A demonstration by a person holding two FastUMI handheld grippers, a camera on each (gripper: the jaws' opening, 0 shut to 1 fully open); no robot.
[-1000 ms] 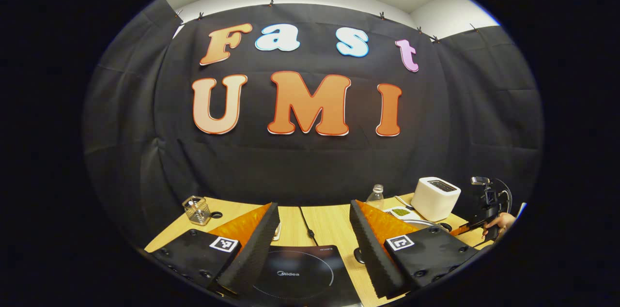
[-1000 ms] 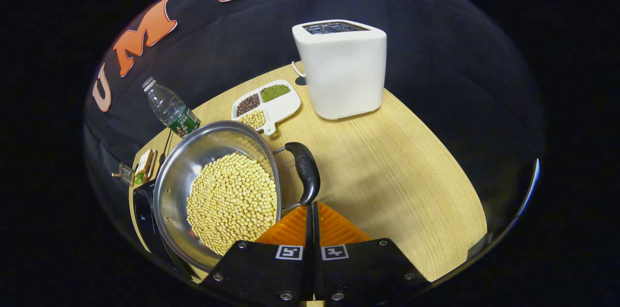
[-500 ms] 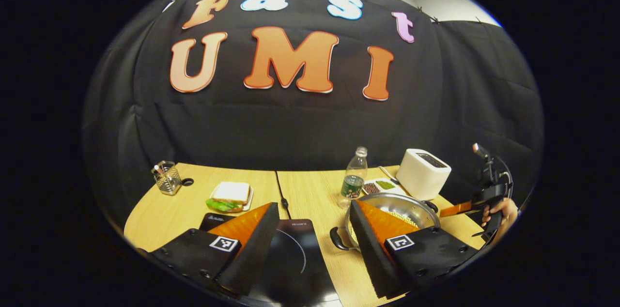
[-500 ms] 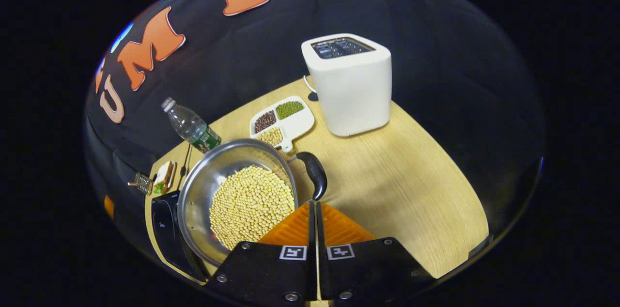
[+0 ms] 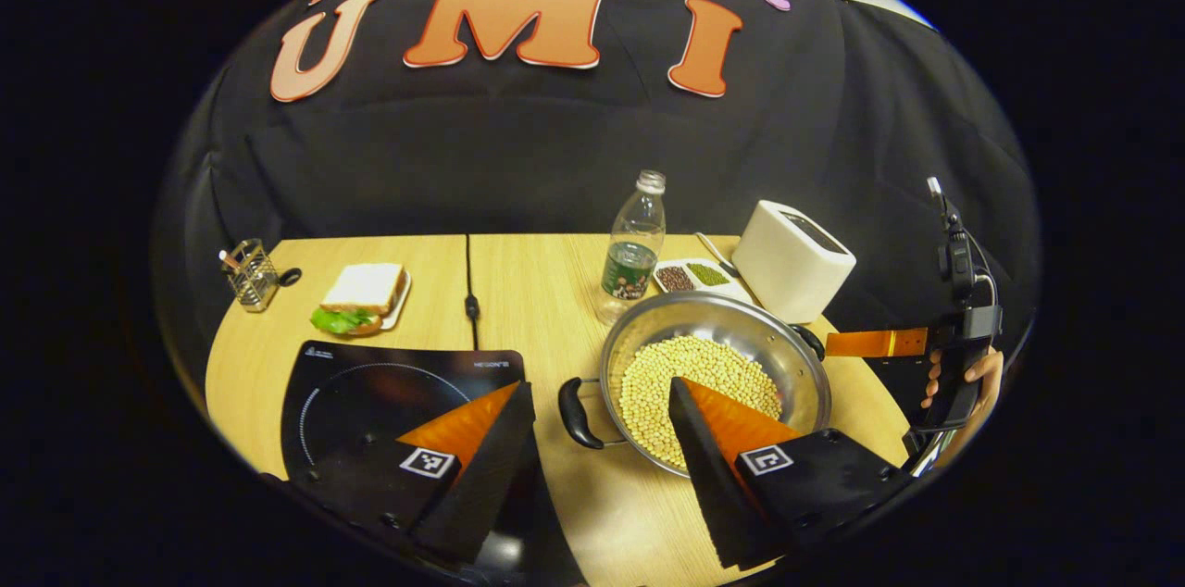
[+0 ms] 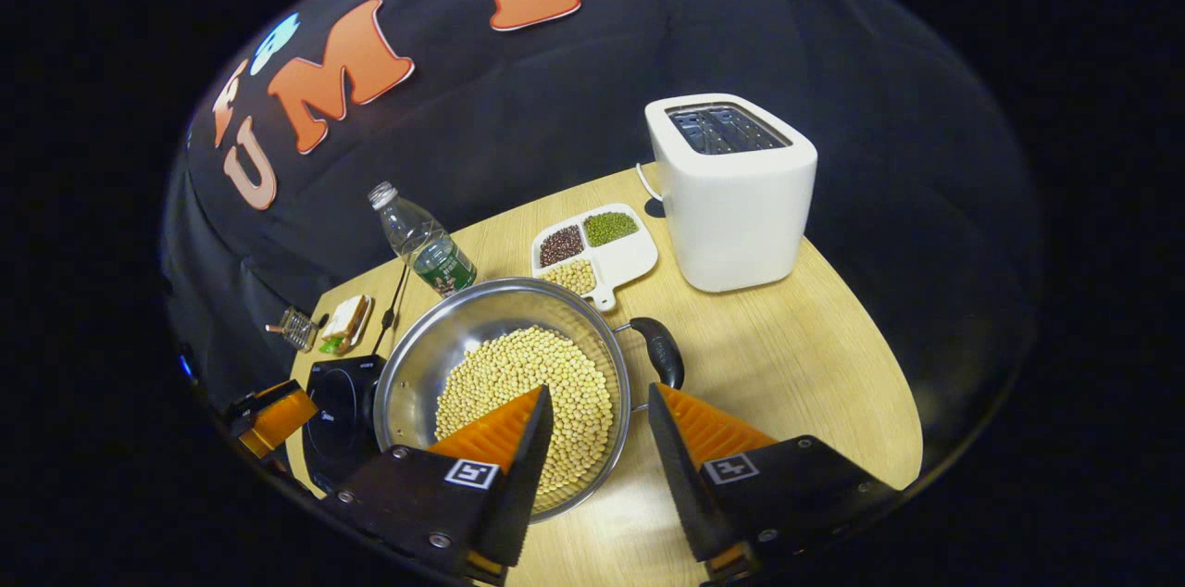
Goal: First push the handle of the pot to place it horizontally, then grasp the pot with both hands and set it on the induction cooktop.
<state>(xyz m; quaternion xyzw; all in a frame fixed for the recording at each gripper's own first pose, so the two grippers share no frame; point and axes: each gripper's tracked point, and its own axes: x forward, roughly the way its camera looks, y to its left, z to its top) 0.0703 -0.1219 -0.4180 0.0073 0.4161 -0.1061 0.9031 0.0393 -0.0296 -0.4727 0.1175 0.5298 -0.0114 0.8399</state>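
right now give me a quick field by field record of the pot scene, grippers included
pot: steel, holds pale beans, stands on the table beside the induction cooktop, not on it
pot handles: one black handle faces the cooktop, the other faces the toaster side
left gripper: open, above the pot's cooktop-side handle
right gripper: open, above the pot's rim near the other handle
behind pot: water bottle, divided dish

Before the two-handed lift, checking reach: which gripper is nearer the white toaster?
Right. The right gripper is beside the steel pot, below the white toaster; the left gripper is across the pot.
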